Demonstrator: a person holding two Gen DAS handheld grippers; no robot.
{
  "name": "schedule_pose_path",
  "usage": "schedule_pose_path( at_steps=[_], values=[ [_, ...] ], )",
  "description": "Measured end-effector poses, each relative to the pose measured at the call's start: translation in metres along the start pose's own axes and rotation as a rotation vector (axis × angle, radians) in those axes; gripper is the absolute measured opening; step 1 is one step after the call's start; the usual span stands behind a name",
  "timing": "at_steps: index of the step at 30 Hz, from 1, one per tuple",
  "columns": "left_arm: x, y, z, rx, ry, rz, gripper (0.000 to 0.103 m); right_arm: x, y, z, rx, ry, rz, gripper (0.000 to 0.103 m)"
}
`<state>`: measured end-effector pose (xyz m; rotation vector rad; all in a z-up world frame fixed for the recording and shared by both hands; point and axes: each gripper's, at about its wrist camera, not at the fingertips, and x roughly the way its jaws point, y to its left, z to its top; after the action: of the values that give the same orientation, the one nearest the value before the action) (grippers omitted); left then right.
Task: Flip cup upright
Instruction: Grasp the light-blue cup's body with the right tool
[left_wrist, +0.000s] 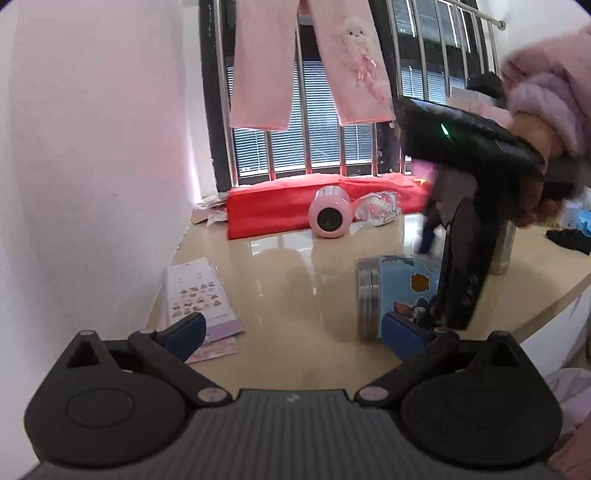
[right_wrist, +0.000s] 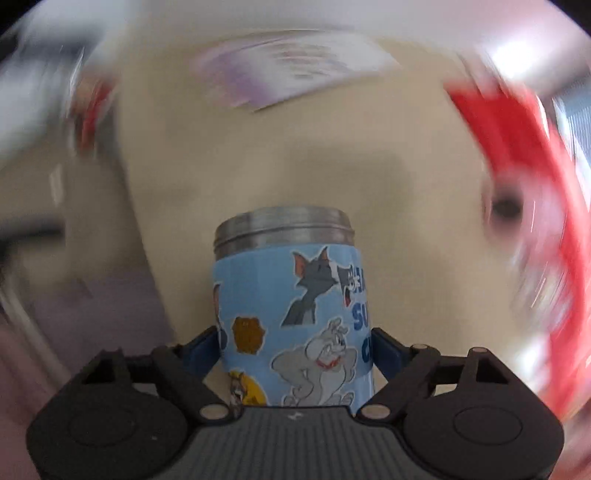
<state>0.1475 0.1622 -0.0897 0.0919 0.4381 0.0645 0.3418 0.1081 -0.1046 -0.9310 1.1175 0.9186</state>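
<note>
Right wrist view shows your right gripper (right_wrist: 295, 347) clamped on the cup (right_wrist: 288, 310), steel rim pointing to 12 o'clock along the fingers. Its long axis lies sideways above the desk (left_wrist: 288, 280). Your left gripper (left_wrist: 291, 332) is spread apart, idle.

One blue cup (left_wrist: 397, 291), one pink cup (left_wrist: 330, 216), two sticker sheets (left_wrist: 201, 295), two grippers (left_wrist: 291, 332).

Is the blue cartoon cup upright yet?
No. The blue cartoon cup lies sideways, steel rim facing left, over the table, clamped by the right gripper.
</note>
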Motion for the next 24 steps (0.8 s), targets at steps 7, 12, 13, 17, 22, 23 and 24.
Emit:
schedule_pose_path(
  at_steps=[7, 12, 13, 17, 22, 23, 24],
  values=[
    [0.001, 0.012, 0.003, -0.017, -0.02, -0.018, 0.103, -0.004, -0.039, -0.045, 0.743, -0.036, 0.092, 0.084],
    [0.012, 0.014, 0.01, -0.002, -0.007, -0.072, 0.103, 0.0, -0.045, -0.071, 1.049, -0.139, 0.062, 0.084],
    [0.014, 0.014, 0.01, 0.002, -0.004, -0.083, 0.103, 0.0, -0.048, -0.072, 1.075, -0.152, 0.065, 0.084],
    [0.021, 0.015, 0.011, 0.01, 0.011, -0.095, 0.103, 0.002, -0.041, -0.071, 1.099, -0.193, 0.027, 0.084],
    [0.023, 0.018, 0.01, -0.004, 0.016, -0.082, 0.103, 0.004, -0.042, -0.071, 1.09, -0.183, 0.033, 0.085],
    [0.023, 0.018, 0.009, -0.006, 0.014, -0.081, 0.103, 0.004, -0.044, -0.068, 1.072, -0.17, 0.037, 0.085],
    [0.022, 0.018, 0.009, -0.007, 0.014, -0.081, 0.103, 0.003, -0.046, -0.067, 1.057, -0.156, 0.044, 0.085]
  ],
)
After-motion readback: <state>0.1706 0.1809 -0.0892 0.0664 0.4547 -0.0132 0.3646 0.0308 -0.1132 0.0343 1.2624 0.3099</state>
